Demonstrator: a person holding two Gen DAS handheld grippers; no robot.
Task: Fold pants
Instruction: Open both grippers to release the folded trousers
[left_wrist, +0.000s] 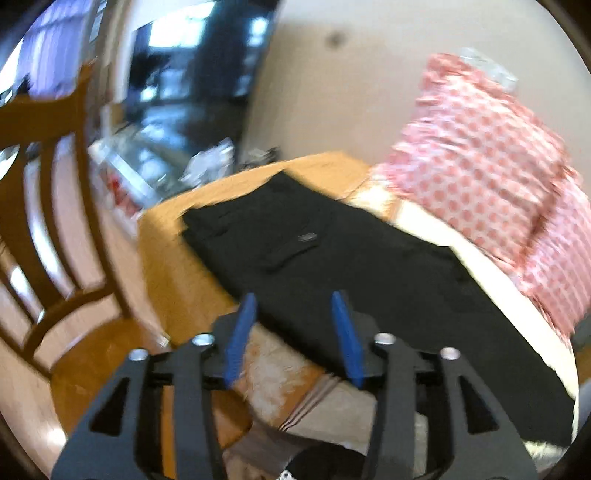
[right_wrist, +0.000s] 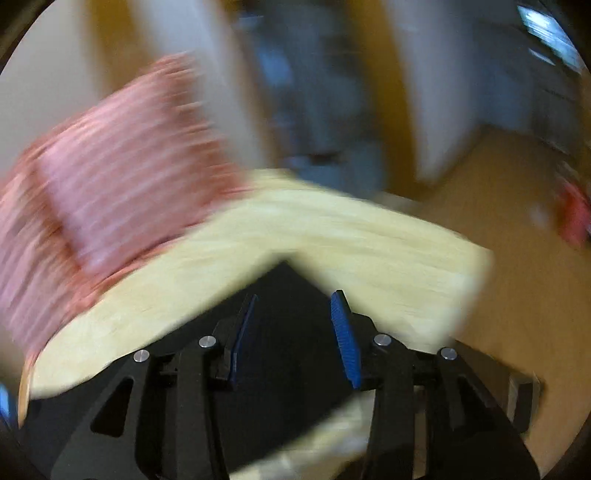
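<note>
Your left gripper (left_wrist: 293, 306) is open, blue pads apart, nothing between them, hovering above the near edge of the flat black fabric pants (left_wrist: 332, 254). The pants lie on a cream cloth (left_wrist: 491, 273) over the round wooden table (left_wrist: 166, 266), beside a pink dotted pillow (left_wrist: 480, 162). Your right gripper (right_wrist: 295, 306), also open and empty, sits above the pants' corner (right_wrist: 284, 288); that view is blurred.
</note>
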